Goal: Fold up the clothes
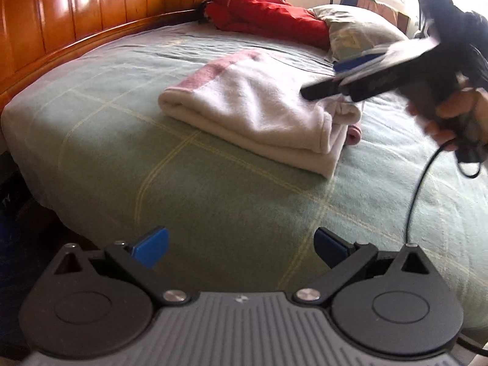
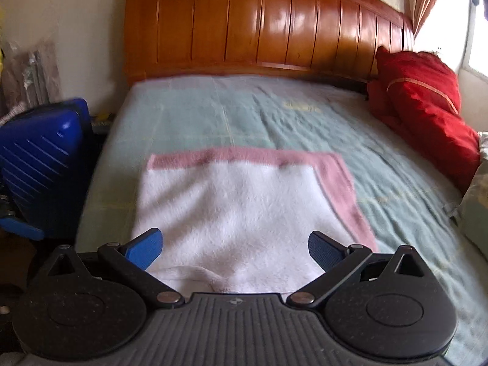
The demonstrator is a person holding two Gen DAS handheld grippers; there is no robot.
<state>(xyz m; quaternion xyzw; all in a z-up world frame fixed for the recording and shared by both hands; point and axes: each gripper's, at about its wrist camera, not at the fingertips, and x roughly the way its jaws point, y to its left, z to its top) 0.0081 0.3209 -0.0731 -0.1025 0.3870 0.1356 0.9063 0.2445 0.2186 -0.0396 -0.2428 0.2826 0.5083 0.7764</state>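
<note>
The left gripper [image 1: 241,248] is seen with fingers spread wide, empty, above the green bedspread [image 1: 213,201]; the right gripper [image 2: 235,251] is likewise spread, empty, over the folded white-pink towel [image 2: 238,207] at frame centre.

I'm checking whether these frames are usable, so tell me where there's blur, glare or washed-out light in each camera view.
Left wrist view: the right gripper is smeared by motion blur, the window at top right is blown out, glare streaks the wooden headboard, and the folded towel stays fairly sharp. Right wrist view: soft throughout, with the towel fuzzy, highlights on the headboard, and the fisheye bending the bed's edges.
</note>
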